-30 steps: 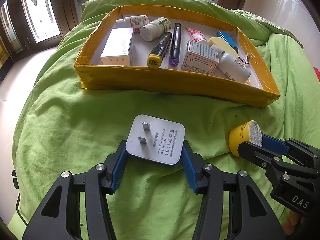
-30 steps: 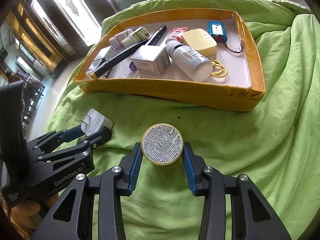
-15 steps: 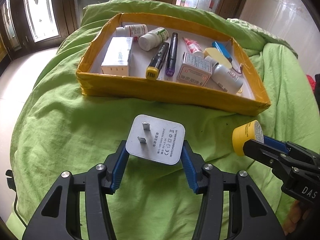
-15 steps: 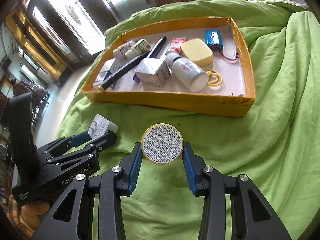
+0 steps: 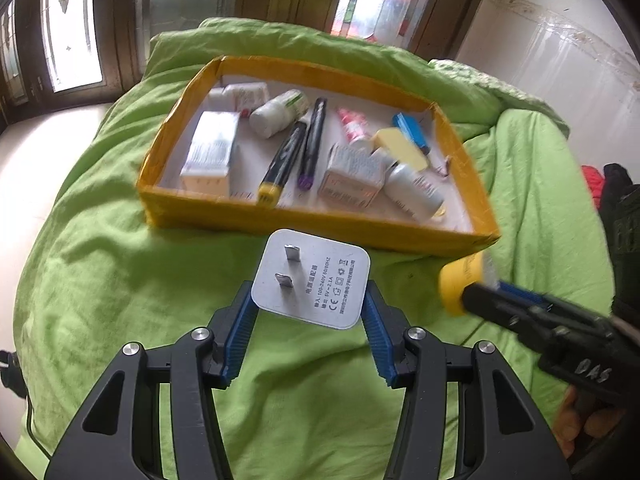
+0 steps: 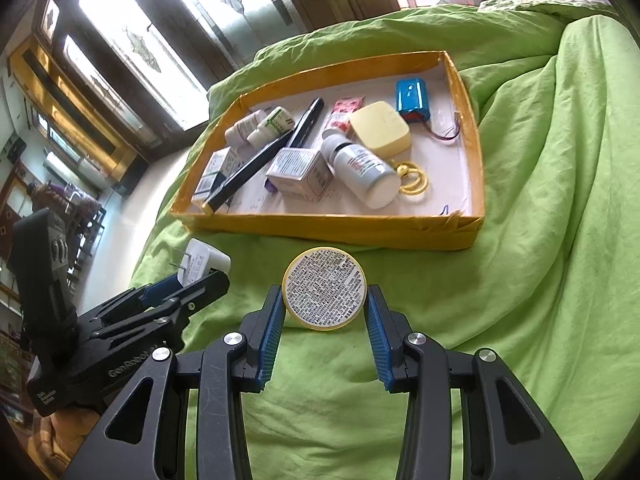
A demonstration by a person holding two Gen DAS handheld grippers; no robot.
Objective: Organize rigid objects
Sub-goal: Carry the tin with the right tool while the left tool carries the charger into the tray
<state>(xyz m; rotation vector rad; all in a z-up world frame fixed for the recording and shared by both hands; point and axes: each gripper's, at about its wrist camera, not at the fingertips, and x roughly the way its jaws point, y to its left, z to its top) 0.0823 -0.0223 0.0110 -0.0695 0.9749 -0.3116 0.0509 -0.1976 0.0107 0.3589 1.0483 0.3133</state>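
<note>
Tray (image 5: 304, 224) lies ahead of and below both tongs, long axis across the view, near wall facing them. Left tongs (image 5: 310, 312) pinch a white charger plug (image 5: 312, 280), prongs pointing at the camera. Right tongs (image 6: 325, 312) pinch a yellow round tin (image 6: 324, 288), flat printed face toward the camera. Both hang over the green bedcover (image 6: 540, 240), about equally near.
</note>
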